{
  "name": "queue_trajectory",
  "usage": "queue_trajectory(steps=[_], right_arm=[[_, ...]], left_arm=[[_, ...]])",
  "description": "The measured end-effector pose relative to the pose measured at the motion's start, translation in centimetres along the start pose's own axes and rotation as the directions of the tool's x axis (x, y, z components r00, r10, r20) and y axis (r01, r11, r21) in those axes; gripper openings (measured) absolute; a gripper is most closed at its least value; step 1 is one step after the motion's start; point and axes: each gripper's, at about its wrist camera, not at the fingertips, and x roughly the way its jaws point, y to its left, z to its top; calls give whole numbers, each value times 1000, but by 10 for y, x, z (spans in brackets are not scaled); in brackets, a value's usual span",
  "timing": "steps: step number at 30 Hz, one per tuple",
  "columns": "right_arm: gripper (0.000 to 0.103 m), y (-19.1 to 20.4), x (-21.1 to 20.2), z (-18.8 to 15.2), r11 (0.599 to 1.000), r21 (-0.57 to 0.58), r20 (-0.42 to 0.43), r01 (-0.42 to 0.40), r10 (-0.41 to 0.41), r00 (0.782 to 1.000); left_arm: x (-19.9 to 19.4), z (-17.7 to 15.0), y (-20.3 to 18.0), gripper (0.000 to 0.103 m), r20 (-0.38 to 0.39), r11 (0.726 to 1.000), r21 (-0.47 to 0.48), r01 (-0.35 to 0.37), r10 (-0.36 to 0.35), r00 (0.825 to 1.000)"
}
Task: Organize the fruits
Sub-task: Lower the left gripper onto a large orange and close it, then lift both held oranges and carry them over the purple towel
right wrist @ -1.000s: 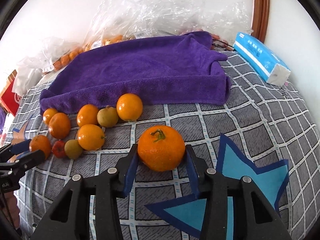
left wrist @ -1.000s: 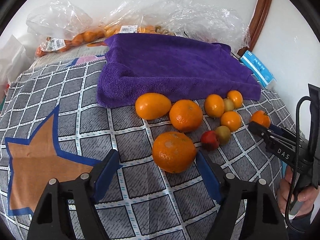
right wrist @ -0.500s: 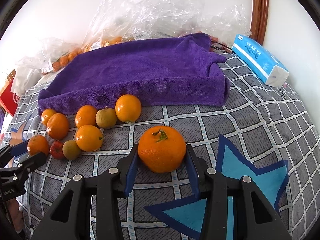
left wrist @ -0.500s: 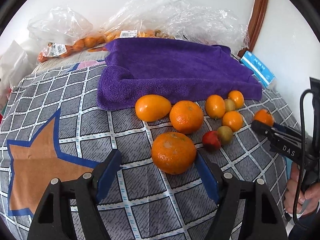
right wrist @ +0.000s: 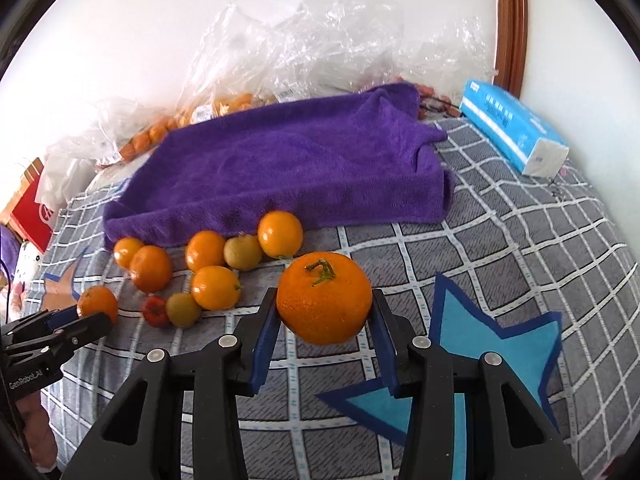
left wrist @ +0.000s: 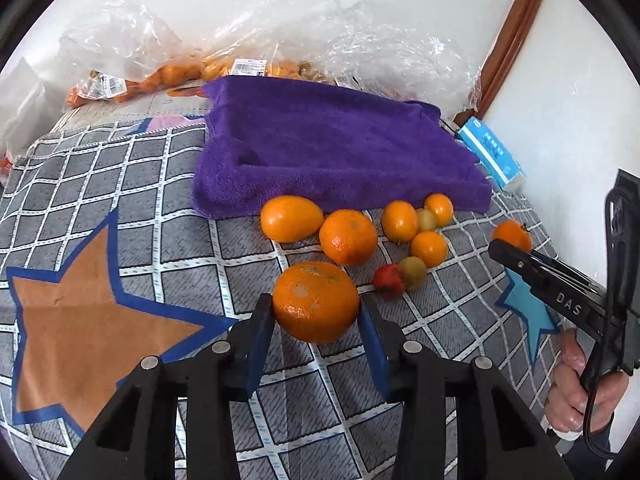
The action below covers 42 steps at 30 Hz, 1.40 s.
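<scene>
I have an orange in each set of tongs now. The left tongs have just been closing, and their blue pads now press both flanks of the speckled orange, which sits low over the checked cloth; I can't tell whether it has left the cloth yet. The right tongs are clamped on the stemmed orange, stem up, and it looks clear of the cloth.

The other fruit lies in a loose cluster along the front edge of the purple towel — small oranges, two greenish ones and a red one. I read this as the pick-up step of the sorting, with both big oranges secured. The towel looks like the likely place to set them, though that is my guess.

Next I'd need a steady lift on the left, then carry both forward over the cluster without knocking it — round fruit rolls easily.
</scene>
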Motion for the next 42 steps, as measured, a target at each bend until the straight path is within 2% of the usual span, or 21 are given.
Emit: queue_trajectory(steps=[4, 18, 33, 42], right_arm=[[43, 8, -14, 7, 1000, -11, 21, 11, -11, 1000], [43, 20, -39, 38, 1000, -16, 57, -3, 3, 998], [43, 25, -46, 73, 999, -38, 101, -8, 12, 995], [43, 26, -40, 86, 1000, -22, 114, -13, 16, 993]], left_arm=[[-7, 6, 2, 40, -11, 1000, -19, 17, -18, 1000], [-40, 37, -1, 40, 39, 1000, -27, 4, -3, 999], [-53, 80, -3, 40, 99, 999, -41, -5, 9, 995], [-56, 91, -5, 40, 126, 1000, -25, -6, 9, 992]])
